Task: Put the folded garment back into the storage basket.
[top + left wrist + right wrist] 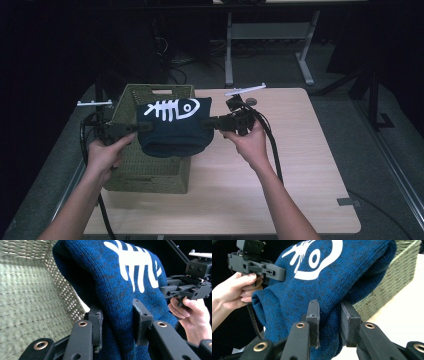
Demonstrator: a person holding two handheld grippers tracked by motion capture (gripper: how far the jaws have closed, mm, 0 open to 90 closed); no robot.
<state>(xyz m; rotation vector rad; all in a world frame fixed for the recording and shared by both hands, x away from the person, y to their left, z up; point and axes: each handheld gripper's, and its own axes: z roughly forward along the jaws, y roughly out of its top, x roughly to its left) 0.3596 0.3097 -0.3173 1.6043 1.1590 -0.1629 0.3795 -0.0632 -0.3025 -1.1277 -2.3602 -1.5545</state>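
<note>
A dark blue knitted garment (172,131) hangs stretched between the two tools, just above the open top of the woven green basket (150,170), which stands on the left part of the wooden tabletop (300,170). The left tool (141,128) bites the garment's edge on the basket's left side; in the left gripper view its padded jaws press into the knit (117,322) from both sides, so it is clamped on the fabric. The right tool (207,121) holds the opposite edge, over the basket's right rim, and the right gripper view shows its jaws pinched tight on the wool (329,322) as well.

The garment carries a white print (172,109): a fish skeleton, with ribs along a spine and a round head with a ringed eye (a picture only, no letters that I can read). It faces up and toward the far side of the basket. No brand tag or label is legible anywhere on the knit or on the basket.

The person's left hand (105,155) grips its tool in front of the basket's left wall; the right hand (252,145) is over bare tabletop just right of the basket. Black cables trail from both tools toward the near edge.
</note>
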